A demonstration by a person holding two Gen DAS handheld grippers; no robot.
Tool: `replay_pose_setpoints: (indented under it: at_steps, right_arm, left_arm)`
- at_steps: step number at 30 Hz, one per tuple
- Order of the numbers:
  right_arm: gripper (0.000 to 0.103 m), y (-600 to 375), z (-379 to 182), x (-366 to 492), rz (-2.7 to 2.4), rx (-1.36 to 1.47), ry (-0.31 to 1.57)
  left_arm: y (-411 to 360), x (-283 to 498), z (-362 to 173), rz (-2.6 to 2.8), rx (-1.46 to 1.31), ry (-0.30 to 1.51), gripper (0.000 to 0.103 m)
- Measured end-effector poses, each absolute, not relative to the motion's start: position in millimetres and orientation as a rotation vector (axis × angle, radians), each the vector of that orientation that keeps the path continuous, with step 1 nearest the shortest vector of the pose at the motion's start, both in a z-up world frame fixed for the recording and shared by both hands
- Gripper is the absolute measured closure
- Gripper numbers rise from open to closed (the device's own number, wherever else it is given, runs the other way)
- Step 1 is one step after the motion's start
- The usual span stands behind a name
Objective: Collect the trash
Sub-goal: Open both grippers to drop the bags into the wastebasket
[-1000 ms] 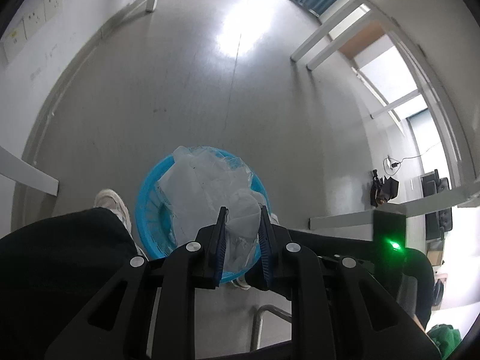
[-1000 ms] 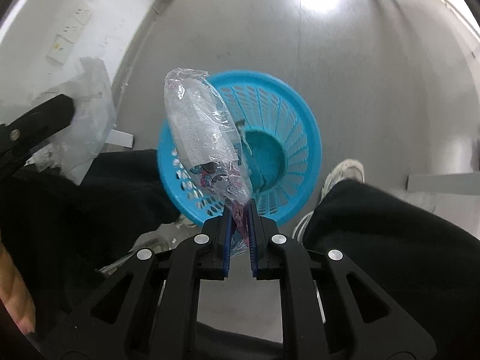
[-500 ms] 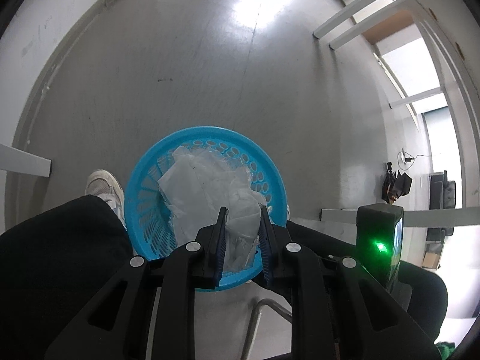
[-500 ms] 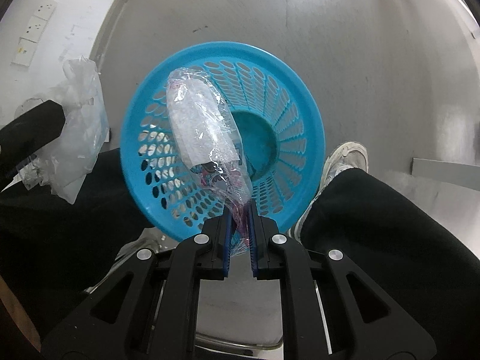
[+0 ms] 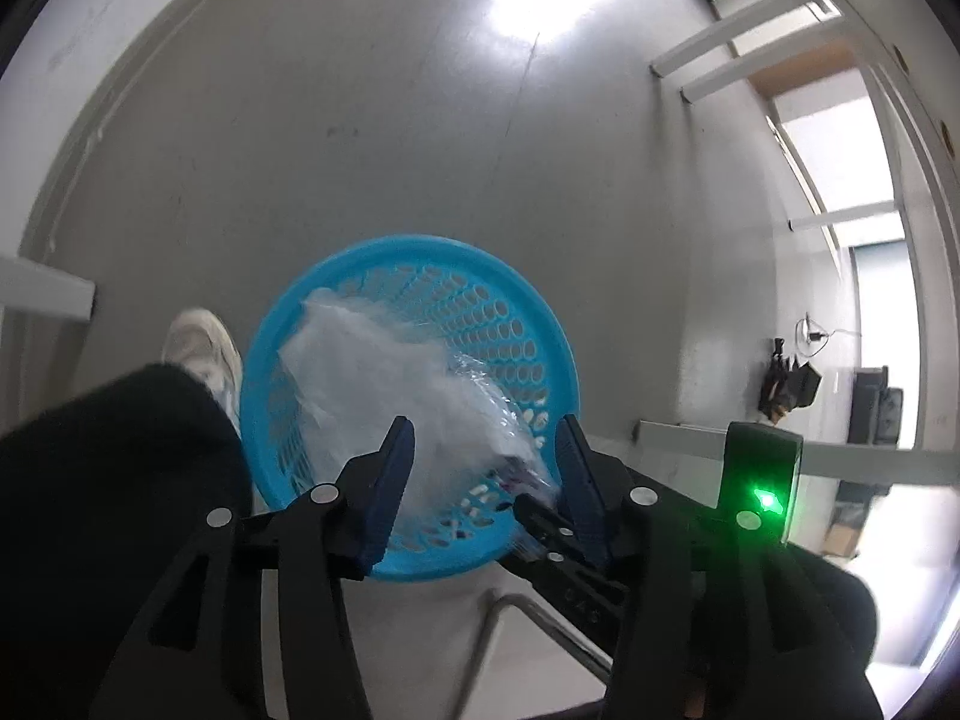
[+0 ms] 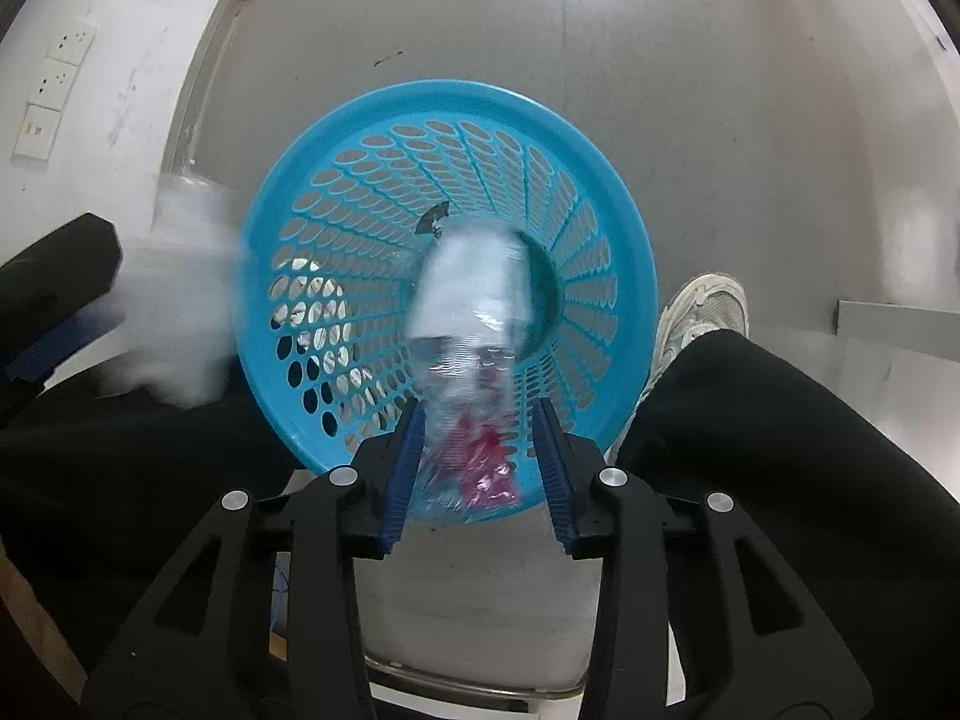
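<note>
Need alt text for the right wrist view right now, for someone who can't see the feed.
Looking straight down, the right gripper is opening over a blue basket, and a clear wrapper with red print sits blurred between its fingers, no longer pinched. A second clear bag blurs at the left by the left gripper; dark trouser legs and a white shoe flank the basket.

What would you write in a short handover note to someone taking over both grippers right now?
Left gripper: jaws opening, clear plastic bag loose between them, blurred, above the blue basket.
Right gripper: jaws opening, clear wrapper with red print dropping free over the same basket.
Done: both pieces brought over the basket on the floor between the person's legs.
Left: check both land inside; the left bag looks nearer the rim. Then fetch more trash.
</note>
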State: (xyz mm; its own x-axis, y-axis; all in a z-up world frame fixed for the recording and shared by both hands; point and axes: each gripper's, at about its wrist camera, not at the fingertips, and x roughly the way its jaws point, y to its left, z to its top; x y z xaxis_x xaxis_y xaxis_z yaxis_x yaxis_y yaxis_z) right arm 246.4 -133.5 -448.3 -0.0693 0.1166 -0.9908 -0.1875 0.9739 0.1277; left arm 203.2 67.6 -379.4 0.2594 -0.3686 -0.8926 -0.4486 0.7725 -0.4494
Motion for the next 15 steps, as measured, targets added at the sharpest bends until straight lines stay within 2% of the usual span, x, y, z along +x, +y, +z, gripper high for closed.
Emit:
replay_pose_setpoints:
  at_steps: [4, 15]
  right_arm:
    - [0.062, -131, -442, 248, 0.265, -0.053, 1.602]
    - [0.061, -131, -406, 227, 0.285, -0.088, 1.523]
  left_arm:
    - [65, 204, -369, 0.04, -0.716, 1.32, 0.055]
    - [70, 188, -347, 0.082, -0.696, 1.283, 0.056]
